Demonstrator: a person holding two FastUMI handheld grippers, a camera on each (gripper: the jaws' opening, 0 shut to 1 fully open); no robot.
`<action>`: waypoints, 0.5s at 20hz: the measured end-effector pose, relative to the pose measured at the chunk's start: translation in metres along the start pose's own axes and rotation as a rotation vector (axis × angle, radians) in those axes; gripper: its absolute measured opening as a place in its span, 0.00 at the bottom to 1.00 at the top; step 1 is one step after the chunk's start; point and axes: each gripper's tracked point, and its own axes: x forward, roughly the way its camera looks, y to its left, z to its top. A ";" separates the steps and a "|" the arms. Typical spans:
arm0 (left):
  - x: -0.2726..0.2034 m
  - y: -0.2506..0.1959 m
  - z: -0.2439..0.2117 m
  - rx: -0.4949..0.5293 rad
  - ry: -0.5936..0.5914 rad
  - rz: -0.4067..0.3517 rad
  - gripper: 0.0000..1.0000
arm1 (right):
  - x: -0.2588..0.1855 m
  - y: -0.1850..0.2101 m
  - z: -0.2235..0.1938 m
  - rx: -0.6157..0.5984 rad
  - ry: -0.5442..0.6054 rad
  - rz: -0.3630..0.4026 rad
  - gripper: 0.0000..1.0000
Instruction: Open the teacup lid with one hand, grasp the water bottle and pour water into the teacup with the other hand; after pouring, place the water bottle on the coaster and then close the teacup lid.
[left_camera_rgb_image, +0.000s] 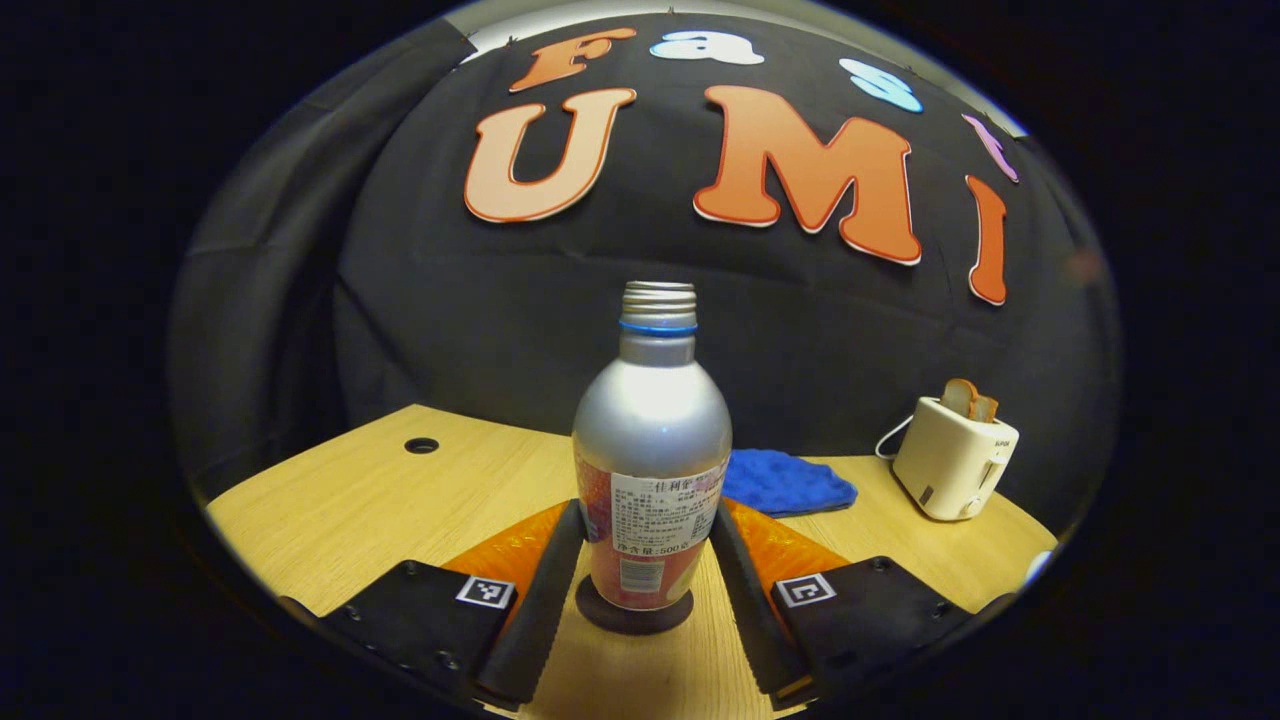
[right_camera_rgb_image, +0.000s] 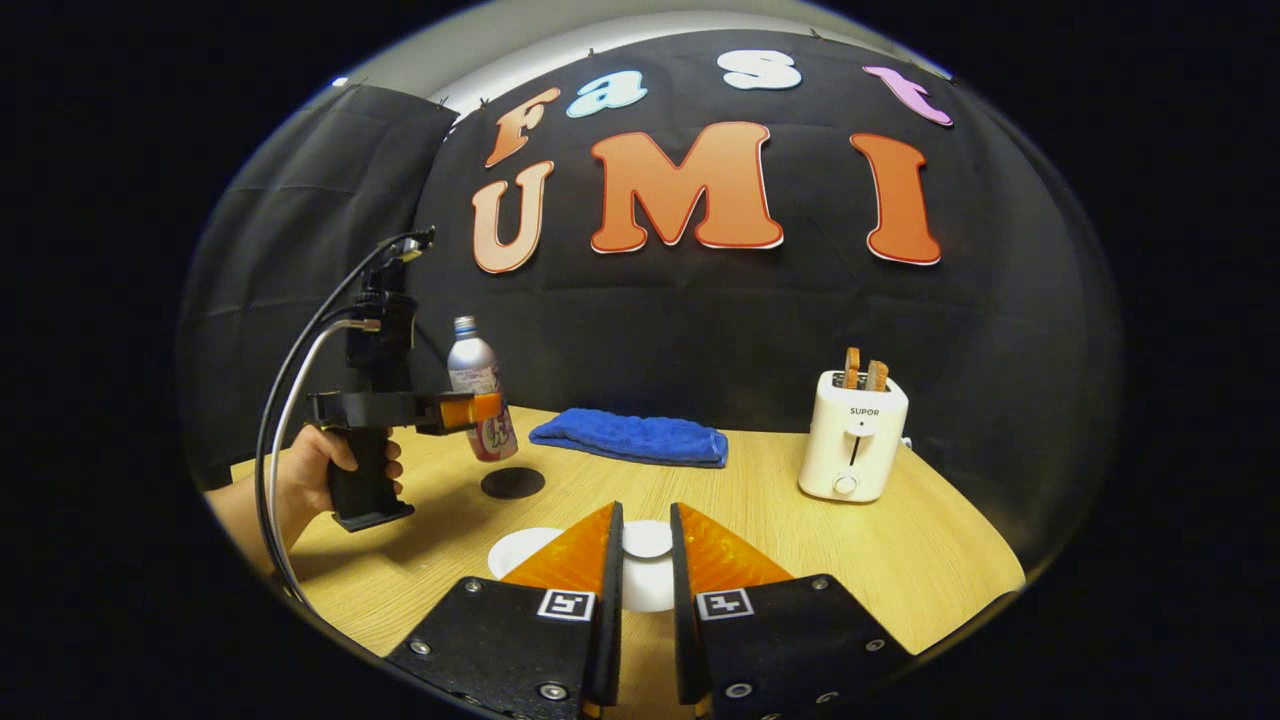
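Note:
A silver water bottle (left_camera_rgb_image: 652, 440) with no cap stands upright between my left gripper's (left_camera_rgb_image: 648, 515) fingers, which press on both its sides. A dark round coaster (left_camera_rgb_image: 632, 615) lies right under its base. In the right gripper view the bottle (right_camera_rgb_image: 475, 385) hangs slightly tilted in the left gripper (right_camera_rgb_image: 470, 410), a little above and behind the coaster (right_camera_rgb_image: 512, 483). My right gripper (right_camera_rgb_image: 645, 512) is shut on the knob of the white teacup lid (right_camera_rgb_image: 647, 540). A white round rim (right_camera_rgb_image: 520, 548) shows left of its fingers. The cup under the lid is hidden.
A folded blue cloth (right_camera_rgb_image: 630, 437) lies at the back of the wooden table (right_camera_rgb_image: 760, 500). To its right stands a white toaster (right_camera_rgb_image: 853, 435) holding slices of bread. A hand (right_camera_rgb_image: 315, 470) holds the left gripper's handle, with cables arching over it. There is a cable hole (left_camera_rgb_image: 421, 445) in the table.

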 end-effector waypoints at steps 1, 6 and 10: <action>0.005 -0.001 -0.007 0.004 0.018 -0.001 0.80 | 0.001 -0.001 -0.001 -0.001 0.004 -0.003 0.23; 0.017 -0.001 -0.030 0.026 0.078 -0.002 0.80 | 0.008 0.003 -0.006 0.010 0.015 0.017 0.23; 0.023 -0.002 -0.041 0.013 0.099 -0.014 0.80 | 0.010 0.010 -0.005 0.013 0.011 0.035 0.23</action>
